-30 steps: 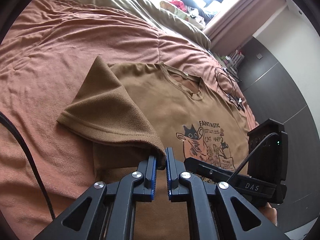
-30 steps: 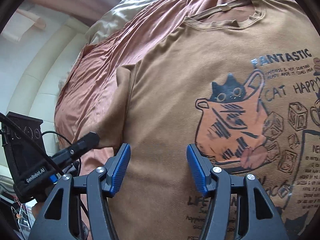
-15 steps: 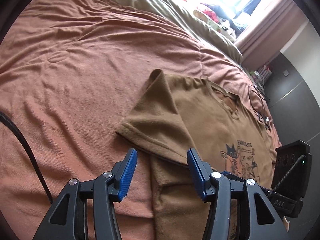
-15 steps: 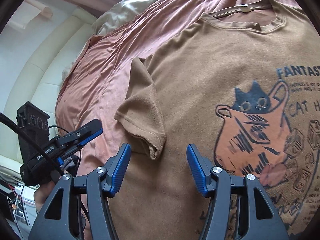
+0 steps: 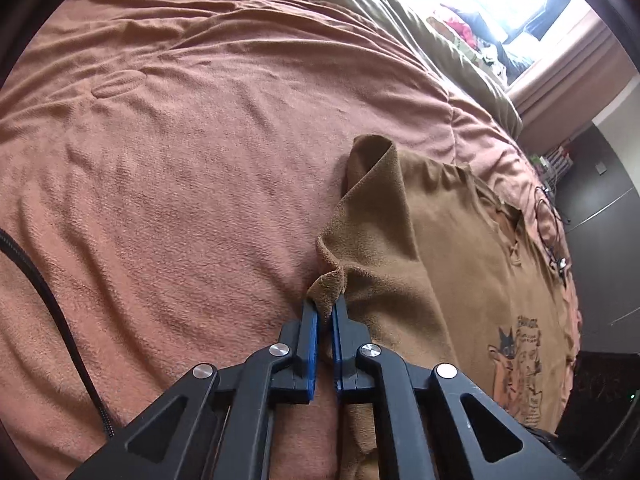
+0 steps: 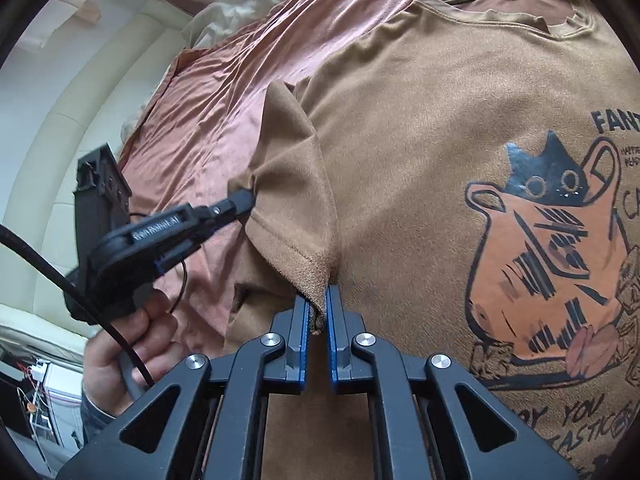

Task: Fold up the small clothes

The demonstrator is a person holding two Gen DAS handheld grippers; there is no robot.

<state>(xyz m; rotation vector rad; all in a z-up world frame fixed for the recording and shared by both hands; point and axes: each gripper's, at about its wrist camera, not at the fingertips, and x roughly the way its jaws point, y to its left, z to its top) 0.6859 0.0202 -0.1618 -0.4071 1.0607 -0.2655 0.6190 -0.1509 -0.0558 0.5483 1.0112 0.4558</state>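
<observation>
A brown T-shirt (image 6: 420, 140) with a cat print (image 6: 548, 252) lies front up on the bed; it also shows in the left wrist view (image 5: 460, 248). Its sleeve (image 6: 296, 200) is folded in over the body. My left gripper (image 5: 325, 312) is shut on the sleeve's outer hem corner (image 5: 326, 284); it also shows in the right wrist view (image 6: 240, 202). My right gripper (image 6: 317, 308) is shut on the sleeve's other hem corner (image 6: 316, 280).
A rust-coloured bedspread (image 5: 180, 140) covers the bed. An olive blanket (image 5: 400, 12) and a pile of clothes lie at the far end by a bright window. A black cable (image 5: 552, 220) lies past the shirt near the bed's edge.
Both grippers were open half a second ago. Both have since moved in and closed on the sleeve's hem, one at each corner, and the sleeve is bunched up.
</observation>
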